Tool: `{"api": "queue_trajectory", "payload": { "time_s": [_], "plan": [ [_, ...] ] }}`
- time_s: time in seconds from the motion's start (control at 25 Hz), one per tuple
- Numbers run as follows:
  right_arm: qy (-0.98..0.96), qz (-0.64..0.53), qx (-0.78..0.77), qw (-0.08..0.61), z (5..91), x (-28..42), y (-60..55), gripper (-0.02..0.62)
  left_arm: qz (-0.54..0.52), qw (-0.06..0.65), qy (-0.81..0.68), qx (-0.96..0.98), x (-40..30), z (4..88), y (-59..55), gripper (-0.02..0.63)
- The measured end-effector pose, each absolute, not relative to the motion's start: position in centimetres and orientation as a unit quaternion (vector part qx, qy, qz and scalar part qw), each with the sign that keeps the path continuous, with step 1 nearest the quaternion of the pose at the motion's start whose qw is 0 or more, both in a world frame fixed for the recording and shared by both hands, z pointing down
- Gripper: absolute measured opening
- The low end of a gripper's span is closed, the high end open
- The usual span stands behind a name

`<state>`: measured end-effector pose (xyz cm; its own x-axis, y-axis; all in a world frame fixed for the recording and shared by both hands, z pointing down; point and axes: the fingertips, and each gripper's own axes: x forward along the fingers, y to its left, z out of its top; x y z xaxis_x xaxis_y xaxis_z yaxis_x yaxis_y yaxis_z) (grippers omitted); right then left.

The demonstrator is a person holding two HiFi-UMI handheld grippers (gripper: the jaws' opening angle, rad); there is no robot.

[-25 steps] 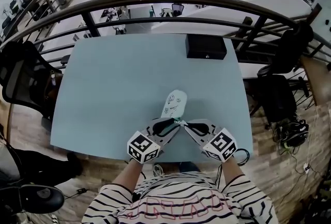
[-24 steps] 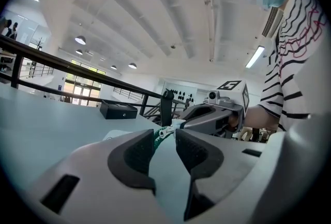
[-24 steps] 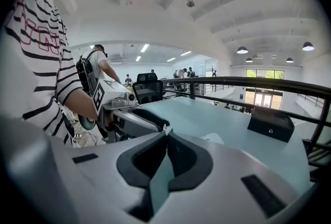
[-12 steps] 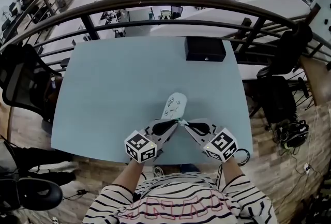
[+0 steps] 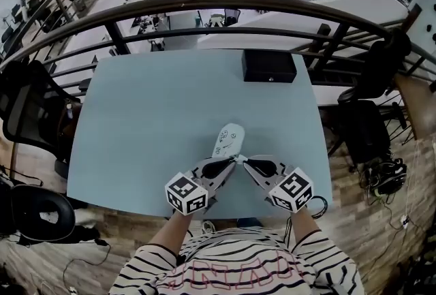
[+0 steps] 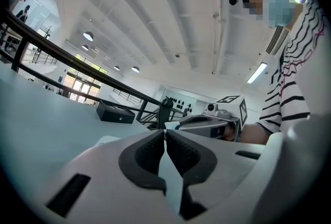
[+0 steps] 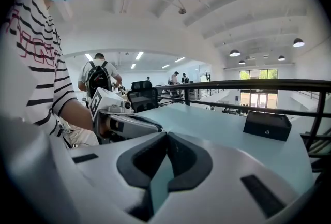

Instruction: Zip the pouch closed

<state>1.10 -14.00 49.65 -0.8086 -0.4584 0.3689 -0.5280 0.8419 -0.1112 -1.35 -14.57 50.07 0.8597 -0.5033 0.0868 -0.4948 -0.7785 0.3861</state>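
Note:
A white pouch (image 5: 228, 138) with small doodles lies on the light blue table (image 5: 150, 116), its near end pointing at me. Both grippers meet at that end. My left gripper (image 5: 231, 161) comes in from the left. Its jaws have just been closing and now stand tip to tip (image 6: 164, 133) at the pouch's end. The piece they pinch is hidden. My right gripper (image 5: 244, 161) is shut from the right, with a small pale bit of the pouch at its tips (image 6: 172, 125). A white sliver of the pouch (image 6: 106, 140) shows past my left jaws.
A black box (image 5: 268, 65) sits at the table's far edge, with a dark railing (image 5: 204, 6) behind it. Office chairs stand to the left (image 5: 30, 110) and right (image 5: 364, 127) of the table. The person's striped sleeves are close under the table's near edge.
The left gripper's jaws have closed at the pouch's near end. The right gripper and the pouch have stayed where they were.

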Motion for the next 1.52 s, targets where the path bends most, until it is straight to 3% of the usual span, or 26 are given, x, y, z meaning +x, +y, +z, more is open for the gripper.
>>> {"api": "queue_trajectory", "payload": {
  "time_s": [0.48, 1.52],
  "plan": [
    [-0.945, 0.182, 0.263, 0.072, 48.4, 1.3, -14.3, 0.029, -0.025, 0.211, -0.272, 0.939, -1.3, 49.8, -14.7, 0.026],
    [-0.940, 0.189, 0.273, 0.078, 49.0, 0.9, -15.0, 0.032, -0.016, 0.232, -0.275, 0.933, -1.1, 50.3, -14.8, 0.025]
  ]
}}
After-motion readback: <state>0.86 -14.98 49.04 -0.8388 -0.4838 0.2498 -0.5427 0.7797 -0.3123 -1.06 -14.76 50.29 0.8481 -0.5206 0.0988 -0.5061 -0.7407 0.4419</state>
